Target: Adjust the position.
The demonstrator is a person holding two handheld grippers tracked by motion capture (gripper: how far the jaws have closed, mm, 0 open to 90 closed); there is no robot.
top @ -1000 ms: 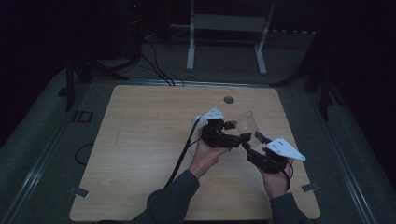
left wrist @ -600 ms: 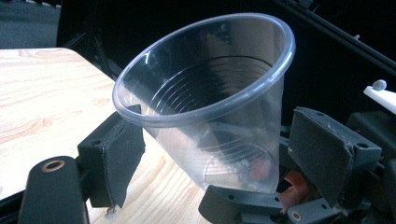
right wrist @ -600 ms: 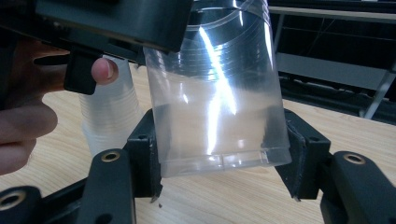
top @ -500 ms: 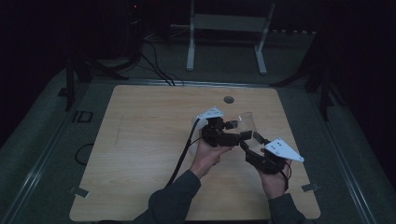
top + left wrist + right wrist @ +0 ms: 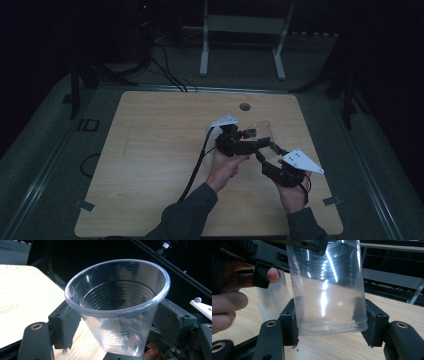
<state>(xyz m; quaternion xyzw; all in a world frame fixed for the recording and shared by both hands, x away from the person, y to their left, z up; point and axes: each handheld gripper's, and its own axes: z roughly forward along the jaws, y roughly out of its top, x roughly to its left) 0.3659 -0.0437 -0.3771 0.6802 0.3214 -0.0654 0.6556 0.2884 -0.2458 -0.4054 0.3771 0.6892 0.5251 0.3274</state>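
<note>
A clear plastic cup (image 5: 263,131) is held above the wooden table (image 5: 150,150), between both hands. My right gripper (image 5: 329,322) is shut on the cup (image 5: 327,297) near its base, a pad on each side. My left gripper (image 5: 116,320) reaches in from the left around the upper part of the cup (image 5: 117,297), just under the rim. Its jaws have just been closing, and the pads now rest against the cup's wall. In the high view, the left gripper (image 5: 251,135) and the right gripper (image 5: 266,152) meet at the cup.
A stack of translucent cups (image 5: 272,302) stands on the table behind the left hand (image 5: 225,167). A dark round hole (image 5: 244,106) marks the table's far side. A white frame stand (image 5: 245,25) and cables (image 5: 165,70) lie on the floor beyond.
The left gripper's jaws have drawn in onto the upper part of the cup. Both hands and the cup stay where they were.
</note>
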